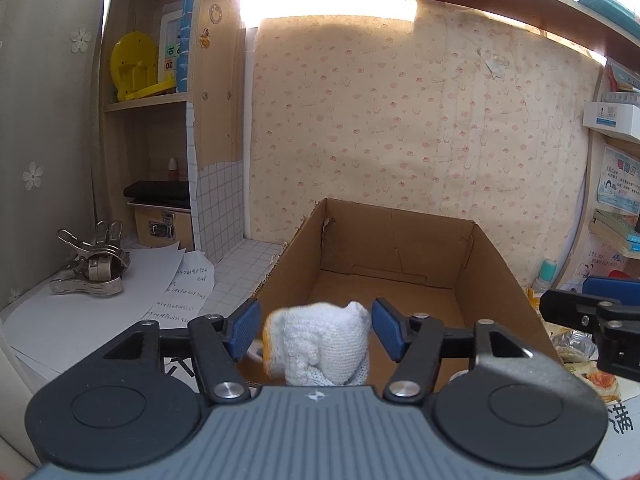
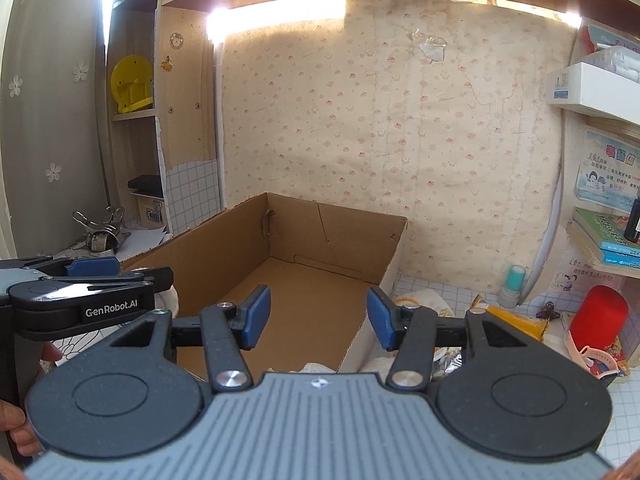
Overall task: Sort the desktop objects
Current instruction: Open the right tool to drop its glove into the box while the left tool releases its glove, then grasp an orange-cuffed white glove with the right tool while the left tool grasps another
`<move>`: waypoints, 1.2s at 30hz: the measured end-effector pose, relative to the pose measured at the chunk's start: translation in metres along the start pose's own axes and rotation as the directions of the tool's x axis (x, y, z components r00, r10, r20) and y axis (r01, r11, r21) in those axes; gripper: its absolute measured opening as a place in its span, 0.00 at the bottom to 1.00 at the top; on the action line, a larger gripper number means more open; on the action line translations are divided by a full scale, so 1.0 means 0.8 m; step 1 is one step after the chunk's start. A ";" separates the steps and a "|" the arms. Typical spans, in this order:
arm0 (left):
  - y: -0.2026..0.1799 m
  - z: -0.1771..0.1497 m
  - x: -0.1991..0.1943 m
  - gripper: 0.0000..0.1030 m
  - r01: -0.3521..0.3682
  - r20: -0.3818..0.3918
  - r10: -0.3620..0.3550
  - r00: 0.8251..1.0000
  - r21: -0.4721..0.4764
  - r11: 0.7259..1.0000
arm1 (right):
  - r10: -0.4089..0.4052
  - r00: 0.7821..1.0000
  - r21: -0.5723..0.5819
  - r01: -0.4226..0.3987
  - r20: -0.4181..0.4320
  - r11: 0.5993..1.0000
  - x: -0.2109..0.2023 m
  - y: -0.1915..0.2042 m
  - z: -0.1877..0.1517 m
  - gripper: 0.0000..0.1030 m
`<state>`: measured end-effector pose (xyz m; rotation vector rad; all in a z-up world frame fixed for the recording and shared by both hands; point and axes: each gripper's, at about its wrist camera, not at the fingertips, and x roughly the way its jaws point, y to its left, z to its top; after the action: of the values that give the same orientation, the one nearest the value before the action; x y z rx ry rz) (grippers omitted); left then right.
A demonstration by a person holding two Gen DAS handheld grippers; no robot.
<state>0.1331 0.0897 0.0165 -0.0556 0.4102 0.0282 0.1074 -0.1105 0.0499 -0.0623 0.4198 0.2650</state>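
Note:
A balled white knit glove with an orange cuff (image 1: 320, 344) sits between the blue pads of my left gripper (image 1: 316, 328), over the near rim of an open cardboard box (image 1: 384, 248). The fingers stand apart and are not squeezing it; the right pad is close to the cloth. The inside of the box shows bare cardboard. My right gripper (image 2: 318, 318) is open with nothing between its fingers, above the box's (image 2: 304, 232) near right corner. The left gripper (image 2: 80, 280) shows at the left of the right wrist view, with a bit of the white glove (image 2: 168, 300) behind it.
Metal clips (image 1: 92, 264) lie on white papers (image 1: 120, 300) to the left of the box. To its right are snack wrappers (image 1: 572, 340), a yellow packet (image 2: 516, 316), a green-capped bottle (image 2: 514, 284) and a red bottle (image 2: 598, 316). Shelves flank both sides.

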 end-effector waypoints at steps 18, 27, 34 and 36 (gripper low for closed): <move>-0.028 -0.008 -0.051 0.68 0.140 0.090 -0.139 0.986 -0.007 0.990 | -0.089 0.995 -0.002 0.090 0.034 0.996 -0.044 -0.040 -0.036 0.52; -0.080 -0.044 -0.082 0.71 0.268 0.136 -0.276 0.952 0.075 0.961 | -0.171 0.985 -0.031 0.171 0.002 0.985 -0.068 -0.077 -0.098 0.66; -0.103 -0.072 -0.084 0.71 0.284 0.122 -0.297 0.947 0.117 0.952 | -0.116 0.991 -0.049 0.113 -0.072 0.992 -0.052 -0.077 -0.154 0.66; -0.101 -0.074 -0.083 0.71 0.271 0.117 -0.284 0.952 0.117 0.956 | -0.078 0.994 -0.070 0.073 -0.076 0.995 -0.047 -0.066 -0.158 0.66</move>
<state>0.0522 0.0045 -0.0072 -0.0126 0.2676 -0.2655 0.0386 -0.1851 -0.0499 -0.1541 0.4856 0.2022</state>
